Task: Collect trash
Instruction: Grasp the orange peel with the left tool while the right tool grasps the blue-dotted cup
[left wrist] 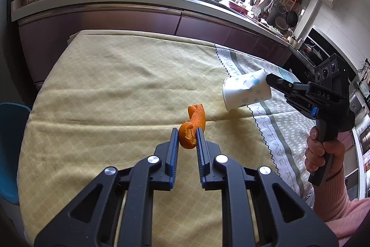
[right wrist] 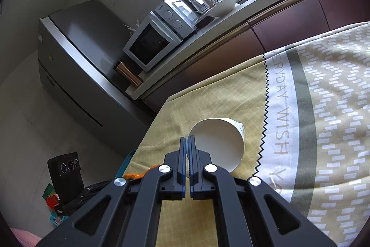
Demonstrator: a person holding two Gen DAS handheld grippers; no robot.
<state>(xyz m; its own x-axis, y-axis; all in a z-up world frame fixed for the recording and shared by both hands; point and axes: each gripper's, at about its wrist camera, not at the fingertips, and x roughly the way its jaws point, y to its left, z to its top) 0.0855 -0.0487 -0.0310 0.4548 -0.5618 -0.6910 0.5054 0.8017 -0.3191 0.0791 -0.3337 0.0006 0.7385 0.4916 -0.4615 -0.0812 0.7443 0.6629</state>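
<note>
Left hand-held gripper (left wrist: 187,134) clamped on a curled orange peel strip (left wrist: 193,126) above the yellow-clothed tabletop (left wrist: 104,96); right hand-held gripper (right wrist: 187,140) pinching the rim of a white dotted paper cup (left wrist: 245,90), held tilted nearby.

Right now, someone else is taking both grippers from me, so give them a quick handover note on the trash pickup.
Left gripper: shut on a piece of orange peel, lifted clear of the yellow tablecloth.
Right gripper: shut on the rim of a white paper cup with blue dots, held tipped on its side above the cloth, mouth toward the gripper.
Done: both pieces of trash are picked up, and no other trash shows on the cloth.
Left: carry both to a bin and drop them. No bin shows in either view, so find it first.
</note>
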